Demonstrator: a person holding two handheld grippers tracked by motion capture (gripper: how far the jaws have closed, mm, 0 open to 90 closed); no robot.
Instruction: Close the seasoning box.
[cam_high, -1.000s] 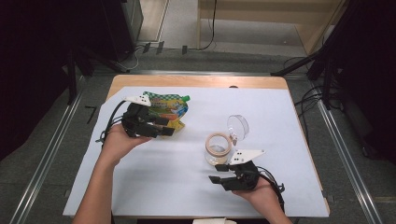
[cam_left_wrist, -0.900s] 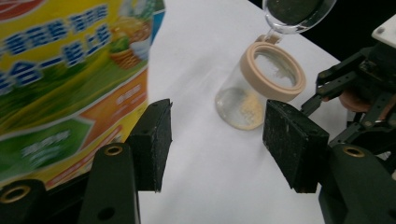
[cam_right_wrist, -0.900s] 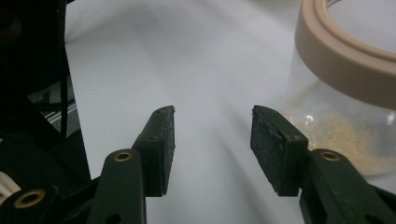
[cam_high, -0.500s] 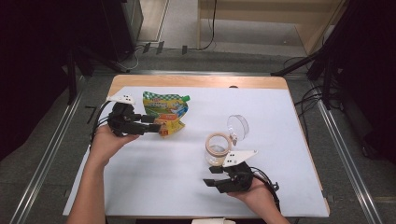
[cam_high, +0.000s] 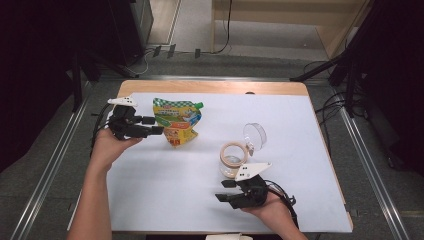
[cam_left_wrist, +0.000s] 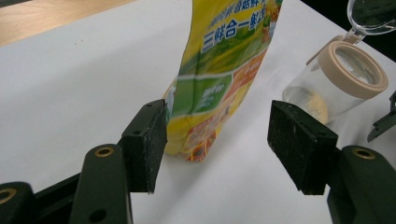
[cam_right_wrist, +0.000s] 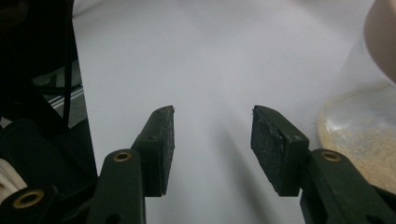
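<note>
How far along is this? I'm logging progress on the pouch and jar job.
Done, it seems: the jar stands with its hinged lid flipped open and some pale powder at the bottom. In hand: nothing is gripped; the left gripper is open just short of the pouch, and the right gripper is open over bare table beside the jar. Probably left: any further pouring and closing the lid.

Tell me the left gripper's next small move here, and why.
Probably ease the left gripper back toward the pouch and close on its lower edge: its jaws stand open just short of the upright pouch, and the jar beside it sits open, lid flipped back.
</note>
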